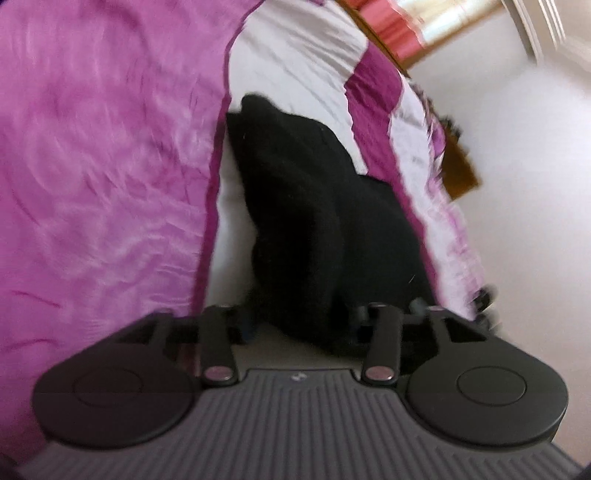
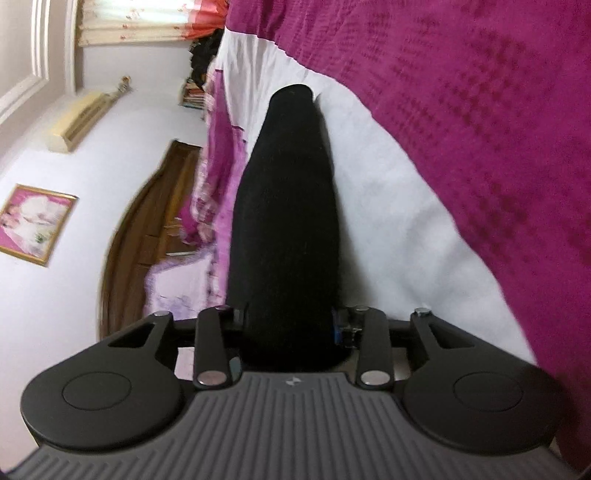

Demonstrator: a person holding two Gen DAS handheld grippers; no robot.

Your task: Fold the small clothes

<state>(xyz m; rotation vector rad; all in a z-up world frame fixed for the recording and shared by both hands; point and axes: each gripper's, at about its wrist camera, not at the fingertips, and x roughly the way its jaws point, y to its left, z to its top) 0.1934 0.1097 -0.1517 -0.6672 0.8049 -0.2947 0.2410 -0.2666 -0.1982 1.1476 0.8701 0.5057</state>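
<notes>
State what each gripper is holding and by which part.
Both the left gripper and the right gripper appear shut on the black garment, each at a near end.

A magenta and white bedspread (image 2: pixel 461 129) fills most of both views. Beyond its edge stands a dark wooden headboard (image 2: pixel 147 229) against a pale wall (image 2: pixel 110 147). On that wall hang a gold-framed picture (image 2: pixel 35 223) in pink and white and a cream air conditioner (image 2: pixel 81 120). A curtain (image 2: pixel 147 18), cream with an orange-red border, hangs nearby.
</notes>
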